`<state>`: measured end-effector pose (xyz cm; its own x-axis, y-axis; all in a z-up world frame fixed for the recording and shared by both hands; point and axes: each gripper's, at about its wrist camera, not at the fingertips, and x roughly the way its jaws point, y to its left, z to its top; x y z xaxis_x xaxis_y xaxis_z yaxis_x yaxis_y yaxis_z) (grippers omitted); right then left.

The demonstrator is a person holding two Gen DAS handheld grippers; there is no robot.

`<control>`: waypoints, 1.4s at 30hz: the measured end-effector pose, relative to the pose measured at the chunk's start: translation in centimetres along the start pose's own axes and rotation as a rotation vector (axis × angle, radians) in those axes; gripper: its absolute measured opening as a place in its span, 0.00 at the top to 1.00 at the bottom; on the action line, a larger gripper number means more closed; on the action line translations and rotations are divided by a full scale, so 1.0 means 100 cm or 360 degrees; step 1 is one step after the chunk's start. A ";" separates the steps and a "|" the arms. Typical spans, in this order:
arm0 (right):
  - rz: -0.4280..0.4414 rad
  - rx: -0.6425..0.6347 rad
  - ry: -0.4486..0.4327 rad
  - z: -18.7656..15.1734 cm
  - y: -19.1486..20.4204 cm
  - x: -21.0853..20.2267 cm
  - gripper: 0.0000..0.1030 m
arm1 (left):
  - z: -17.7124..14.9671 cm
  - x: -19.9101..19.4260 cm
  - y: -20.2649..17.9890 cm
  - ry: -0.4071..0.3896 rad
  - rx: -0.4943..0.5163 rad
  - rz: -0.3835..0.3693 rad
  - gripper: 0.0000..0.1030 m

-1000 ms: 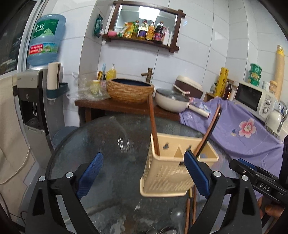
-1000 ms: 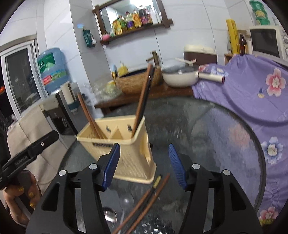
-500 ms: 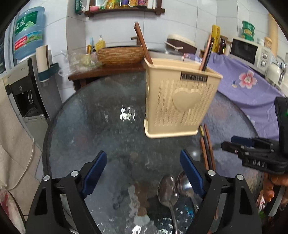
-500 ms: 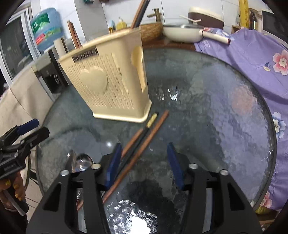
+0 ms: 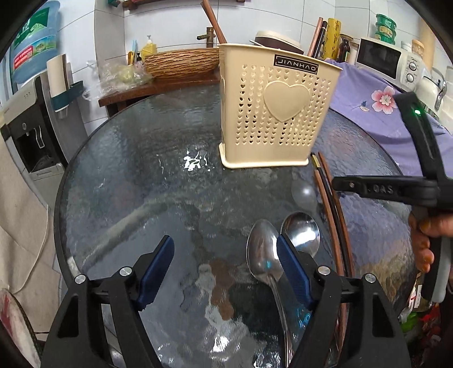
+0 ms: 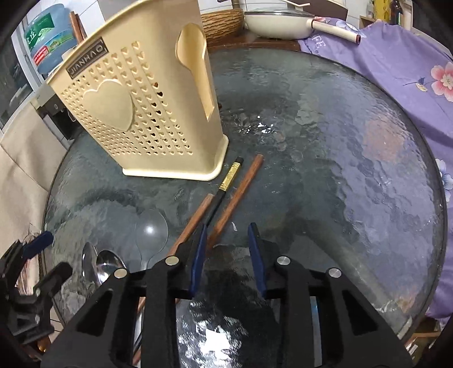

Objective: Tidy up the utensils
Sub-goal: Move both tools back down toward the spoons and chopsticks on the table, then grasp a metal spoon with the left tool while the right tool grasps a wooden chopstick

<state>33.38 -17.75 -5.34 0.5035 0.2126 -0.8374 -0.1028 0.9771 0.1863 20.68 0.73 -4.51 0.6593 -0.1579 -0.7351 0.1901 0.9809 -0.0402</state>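
Note:
A cream perforated utensil holder [image 5: 277, 113] [image 6: 147, 113] stands on the round glass table [image 5: 141, 184] [image 6: 339, 169] with chopsticks [image 5: 211, 19] sticking out of it. Two metal spoons [image 5: 262, 252] [image 6: 106, 264], a clear plastic spoon [image 6: 151, 232] and brown and black chopsticks [image 5: 329, 209] [image 6: 229, 195] lie in front of it. My left gripper [image 5: 225, 271] is open and empty low over the table, its right finger over the spoons. My right gripper [image 6: 226, 254] is open and empty, its left finger just above the chopsticks.
Behind the table stands a wooden counter with a woven basin [image 5: 181, 61] and a white pan [image 6: 277, 22]. A purple flowered cloth [image 6: 410, 65] covers the right side, with a microwave [image 5: 388, 61]. A water dispenser [image 5: 31, 113] stands at the left.
Both grippers have come down and pulled back from the holder toward the near table edge. The right gripper now hovers over the chopsticks, the left over the spoons.

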 end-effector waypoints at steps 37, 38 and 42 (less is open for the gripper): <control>-0.0090 -0.0049 0.0062 -0.002 -0.011 0.000 0.91 | -0.011 0.023 -0.049 0.0106 0.0269 0.0129 0.46; -0.0084 -0.0027 0.0068 0.000 -0.012 0.001 0.92 | -0.009 0.024 -0.051 0.0108 0.0265 0.0133 0.47; -0.0100 -0.0016 0.0076 0.005 -0.012 0.004 0.92 | -0.007 0.027 -0.054 0.0108 0.0273 0.0148 0.49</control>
<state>34.14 -18.80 -5.60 0.4676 0.1506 -0.8710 -0.0812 0.9885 0.1273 20.93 -4.94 -6.70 0.6306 -0.0536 -0.7743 0.2554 0.9564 0.1417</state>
